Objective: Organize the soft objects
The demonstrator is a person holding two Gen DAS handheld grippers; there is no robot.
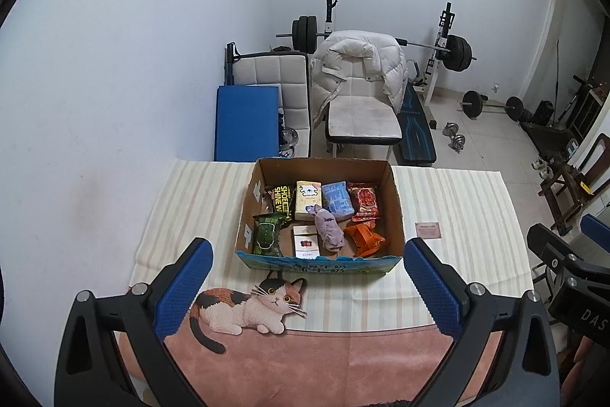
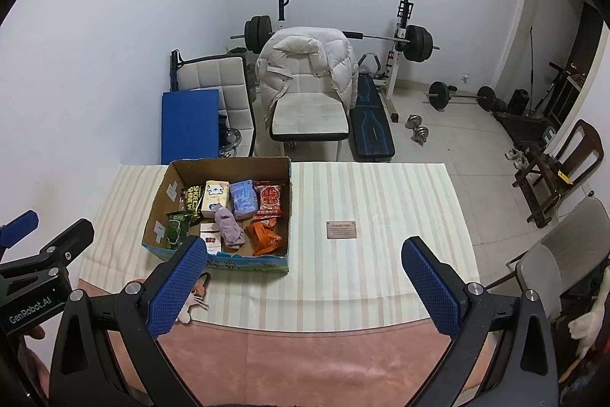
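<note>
An open cardboard box (image 1: 396,205) (image 2: 156,201) stands on the striped tablecloth (image 1: 457,201). In it lie several soft packets: a green one (image 1: 268,233), a black and yellow one (image 1: 282,203), a cream one (image 1: 307,199), a blue one (image 1: 337,200), a red one (image 1: 365,201), an orange one (image 1: 365,238), a white box (image 1: 305,243) and a crumpled purple cloth (image 1: 328,228) (image 2: 228,226). My left gripper (image 1: 309,285) is open and empty, in front of the box. My right gripper (image 2: 301,287) is open and empty, to the right of the box.
A small card (image 2: 342,229) lies on the cloth right of the box. A cat picture (image 1: 248,304) is printed near the front edge. Beyond the table stand a chair with a white jacket (image 1: 358,71), a blue mat (image 1: 246,121) and a weight bench (image 1: 415,128).
</note>
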